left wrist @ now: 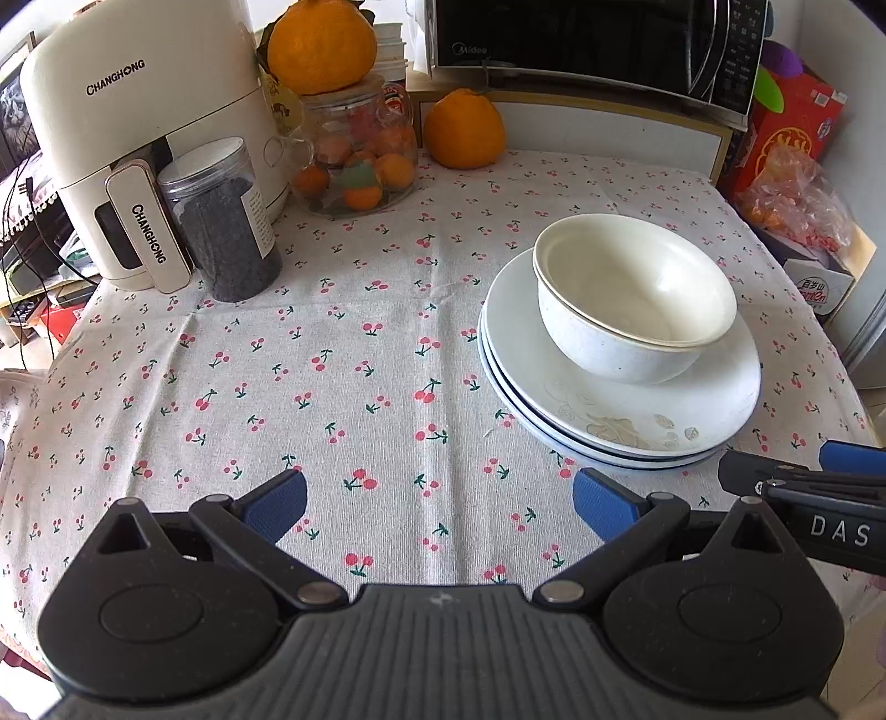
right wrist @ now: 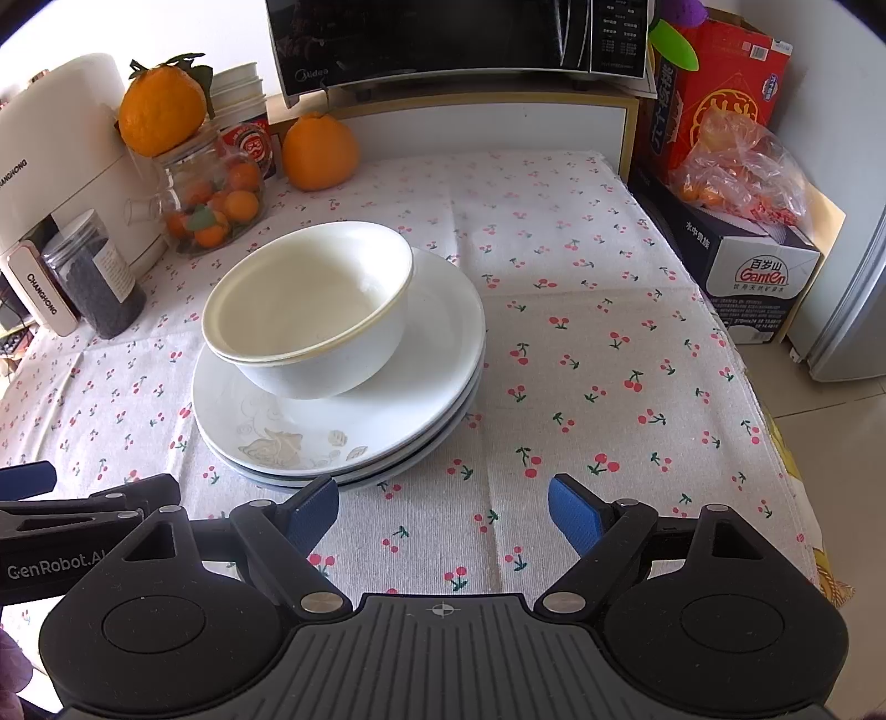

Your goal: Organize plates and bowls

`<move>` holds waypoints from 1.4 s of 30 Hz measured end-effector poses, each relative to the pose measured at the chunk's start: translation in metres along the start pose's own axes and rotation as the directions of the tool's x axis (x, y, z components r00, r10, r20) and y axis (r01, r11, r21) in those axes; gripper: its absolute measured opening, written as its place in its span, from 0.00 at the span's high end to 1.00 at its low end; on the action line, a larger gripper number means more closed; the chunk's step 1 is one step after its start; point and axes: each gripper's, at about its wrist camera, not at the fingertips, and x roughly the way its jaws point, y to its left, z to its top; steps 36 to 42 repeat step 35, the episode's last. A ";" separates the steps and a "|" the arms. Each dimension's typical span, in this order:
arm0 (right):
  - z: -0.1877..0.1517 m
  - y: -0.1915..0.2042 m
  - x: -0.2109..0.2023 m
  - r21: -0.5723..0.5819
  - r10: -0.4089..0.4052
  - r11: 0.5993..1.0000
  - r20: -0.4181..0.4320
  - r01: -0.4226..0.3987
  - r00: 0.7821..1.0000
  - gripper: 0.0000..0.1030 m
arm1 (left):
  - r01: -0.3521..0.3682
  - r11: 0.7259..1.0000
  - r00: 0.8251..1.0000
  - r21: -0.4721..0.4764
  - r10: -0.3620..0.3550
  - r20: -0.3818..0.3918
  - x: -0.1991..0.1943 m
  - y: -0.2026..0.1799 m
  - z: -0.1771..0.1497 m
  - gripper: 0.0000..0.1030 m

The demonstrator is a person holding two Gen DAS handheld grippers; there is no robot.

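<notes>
With the nested bowls (right wrist: 308,310) on the stacked plates (right wrist: 354,437) mid-table, we judge the sorting done, left gripper (left wrist: 440,501) and right gripper (right wrist: 443,512) agape and empty, only backing off remaining

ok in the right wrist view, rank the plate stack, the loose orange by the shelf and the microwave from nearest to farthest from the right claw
1. Plate stack, just ahead and left of the right claw, under the bowls.
2. Loose orange, far left on the tablecloth, behind the stack.
3. Microwave, on the shelf at the very back.
</notes>
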 end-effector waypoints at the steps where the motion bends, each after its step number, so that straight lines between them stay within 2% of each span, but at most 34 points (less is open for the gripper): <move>1: 0.000 0.000 0.000 -0.001 0.000 1.000 -0.001 0.000 1.000 0.17 | 0.000 1.000 1.000 -0.001 0.000 0.000 0.000 0.000 0.000 0.00; 42: -0.001 0.000 0.000 -0.002 0.000 1.000 -0.004 0.000 1.000 0.17 | -0.003 1.000 1.000 0.010 0.003 -0.006 0.001 0.001 0.001 0.01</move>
